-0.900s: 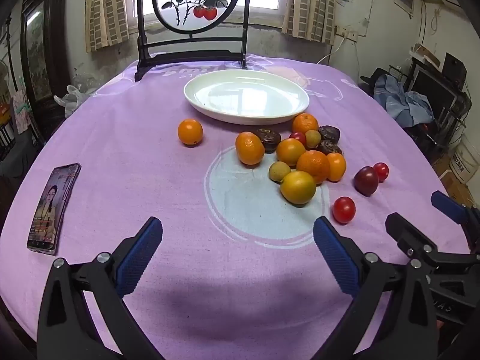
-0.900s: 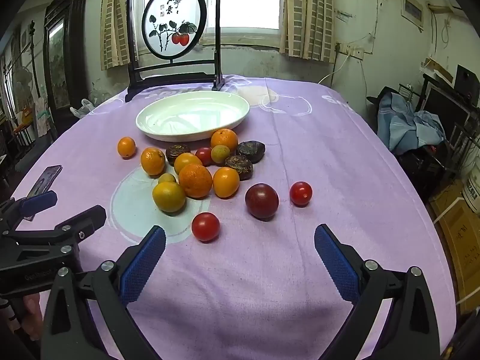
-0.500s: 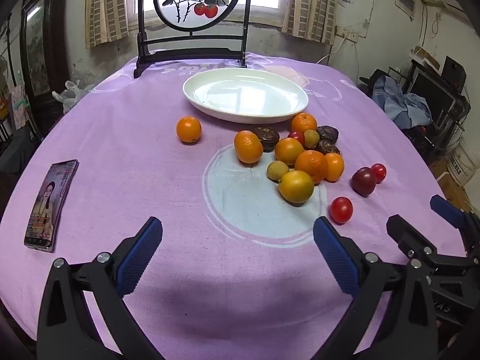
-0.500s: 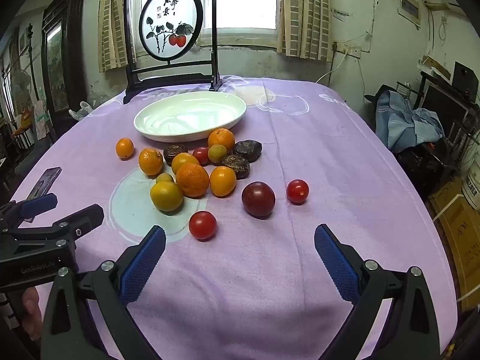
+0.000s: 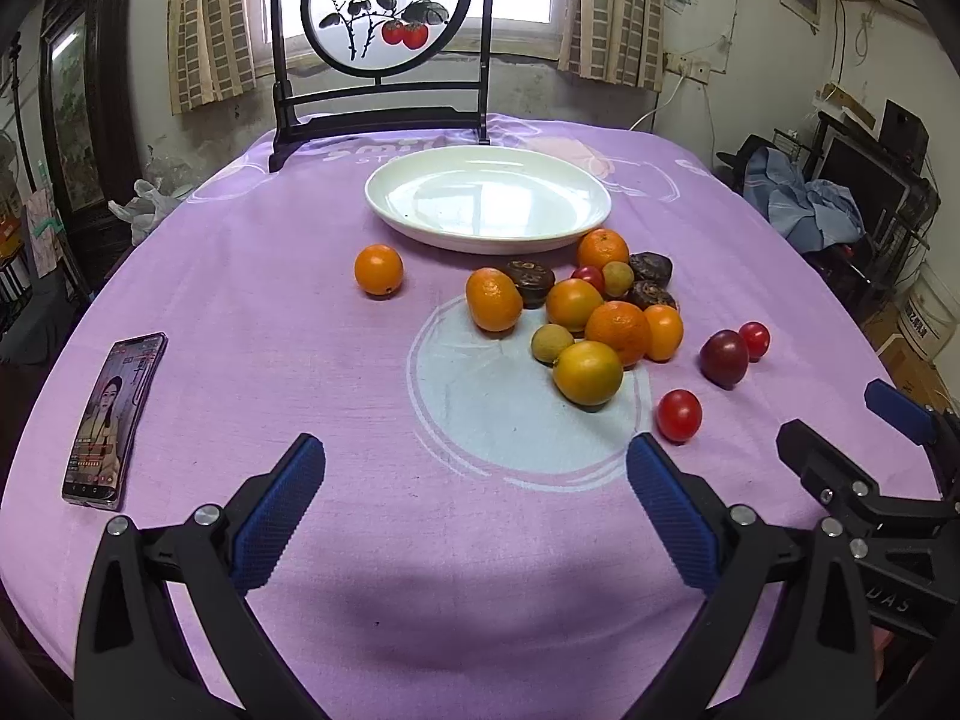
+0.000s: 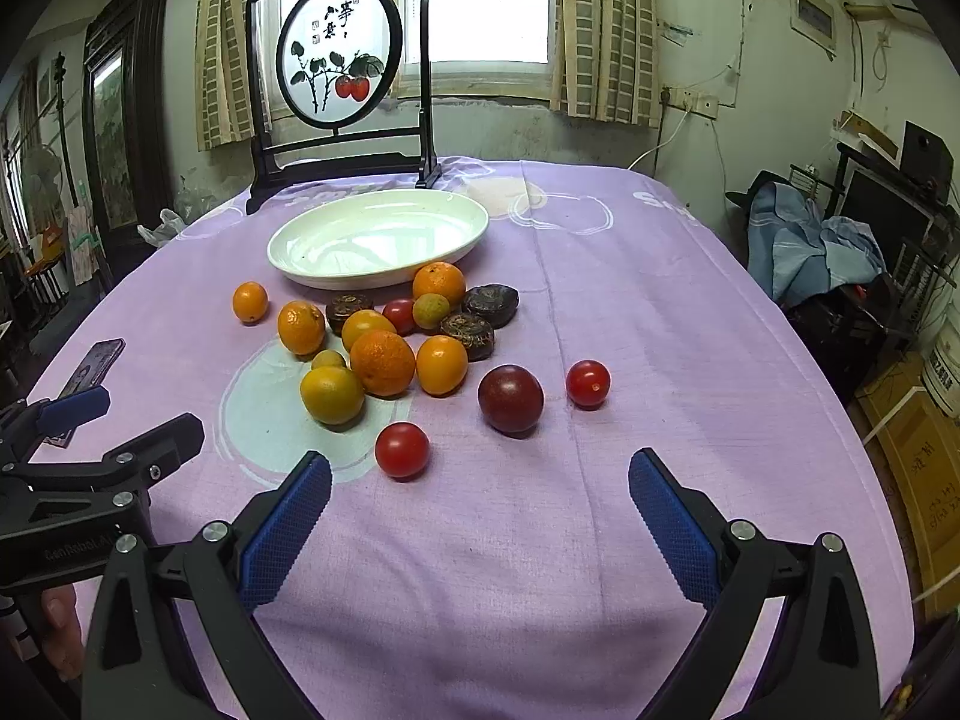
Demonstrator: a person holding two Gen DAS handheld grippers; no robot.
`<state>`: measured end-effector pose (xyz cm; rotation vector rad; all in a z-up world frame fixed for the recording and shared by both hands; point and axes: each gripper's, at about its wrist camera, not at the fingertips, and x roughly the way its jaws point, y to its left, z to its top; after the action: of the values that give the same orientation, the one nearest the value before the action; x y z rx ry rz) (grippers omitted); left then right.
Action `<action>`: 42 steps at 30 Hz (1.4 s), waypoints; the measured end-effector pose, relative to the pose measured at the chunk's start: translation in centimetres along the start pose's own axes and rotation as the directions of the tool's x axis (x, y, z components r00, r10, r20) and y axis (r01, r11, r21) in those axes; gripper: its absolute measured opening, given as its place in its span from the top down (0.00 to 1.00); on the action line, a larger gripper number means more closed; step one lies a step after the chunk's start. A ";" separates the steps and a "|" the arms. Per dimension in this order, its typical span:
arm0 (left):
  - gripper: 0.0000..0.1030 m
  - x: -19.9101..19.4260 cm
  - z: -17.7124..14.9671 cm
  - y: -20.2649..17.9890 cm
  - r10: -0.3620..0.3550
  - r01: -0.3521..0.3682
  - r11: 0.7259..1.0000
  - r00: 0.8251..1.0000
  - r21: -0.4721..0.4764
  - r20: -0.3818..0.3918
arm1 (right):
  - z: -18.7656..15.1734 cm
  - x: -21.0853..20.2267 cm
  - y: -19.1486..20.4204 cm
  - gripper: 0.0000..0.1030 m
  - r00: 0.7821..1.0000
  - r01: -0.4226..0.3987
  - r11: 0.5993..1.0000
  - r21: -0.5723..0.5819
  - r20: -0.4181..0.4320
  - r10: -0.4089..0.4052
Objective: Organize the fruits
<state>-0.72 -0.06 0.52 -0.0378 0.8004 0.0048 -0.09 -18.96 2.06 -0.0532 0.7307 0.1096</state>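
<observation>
Both-handed, then: the left gripper (image 5: 474, 492) and the right gripper (image 6: 480, 498) hang over the near edge of the purple tablecloth (image 5: 252, 312), each tilted downward with its blue-padded jaws spread wide and nothing between them. Just ahead of the right gripper's left pad lies a small red tomato (image 6: 402, 449), and beyond it a dark purple plum (image 6: 510, 399) with another red tomato (image 6: 588, 383) beside it. Farther out, the main cluster of fruits (image 5: 591, 318) sits bunched near the table's middle: oranges, a yellow-green citrus (image 5: 587, 372), small pale round fruits and a few dark wrinkled ones, many touching. One orange (image 5: 378, 270) lies apart to the cluster's left. Behind the fruit stands a white oval plate (image 5: 408, 180), holding nothing. At the far edge is a black-framed screen (image 5: 384, 6) painted with persimmons. A phone (image 5: 114, 420) lies near the left gripper on the cloth's left side.
</observation>
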 end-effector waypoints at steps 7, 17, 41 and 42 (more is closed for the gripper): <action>0.04 0.0 0.0 -0.2 -0.011 0.011 1.000 1.000 0.001 -0.008 | 0.0 -0.1 -0.2 0.03 1.000 -0.005 1.000 0.004 -0.005 0.005; 0.04 0.0 0.1 -0.2 -0.009 0.009 1.000 1.000 0.002 -0.010 | -0.3 0.2 -0.1 0.03 1.000 -0.005 1.000 0.010 -0.011 0.005; 0.04 0.3 -0.2 0.2 -0.007 0.007 1.000 1.000 -0.009 -0.025 | -0.3 0.4 0.1 0.03 1.000 -0.007 1.000 0.007 -0.015 0.007; 0.04 0.3 -0.2 0.2 -0.006 0.006 1.000 1.000 -0.009 -0.025 | -0.3 0.4 0.0 0.03 1.000 -0.008 1.000 0.006 -0.014 0.008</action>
<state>-0.66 0.12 0.15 -0.0490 0.8254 0.0024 0.05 -18.90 1.59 -0.0452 0.7458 0.1143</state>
